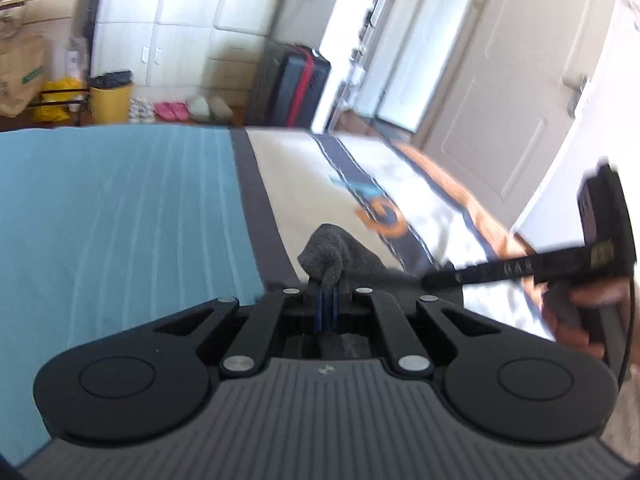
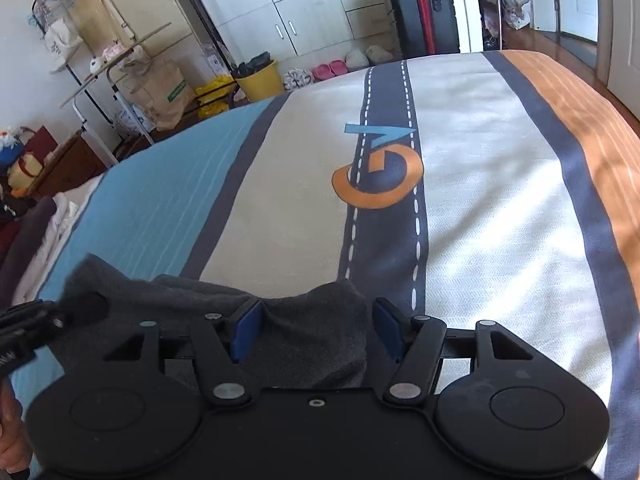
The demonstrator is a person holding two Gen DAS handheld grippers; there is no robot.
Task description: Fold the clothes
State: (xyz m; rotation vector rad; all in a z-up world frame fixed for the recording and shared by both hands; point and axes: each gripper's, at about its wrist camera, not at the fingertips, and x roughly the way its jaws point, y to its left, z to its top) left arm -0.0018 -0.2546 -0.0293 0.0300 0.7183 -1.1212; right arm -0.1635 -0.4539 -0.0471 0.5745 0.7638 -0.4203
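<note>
Left wrist view: the left gripper (image 1: 327,294) is clenched on a bunched fold of the grey cloth (image 1: 325,258) above the bed (image 1: 120,208).

Right wrist view: the right gripper (image 2: 316,330) stands released, cloth (image 2: 304,328) lying between its pads (image 2: 246,330) on the bed (image 2: 480,200).

Bed (image 2: 500,208) covered by a striped woven spread: blue band at one side, dark grey stripe, cream field, central dark grey road-print band with white dashed lines and an orange-and-blue emblem, second grey stripe, orange band at the other side. Dark grey knit garment (image 2: 304,320) lies on the near edge, crumpled, spanning the blue and cream bands.
</note>
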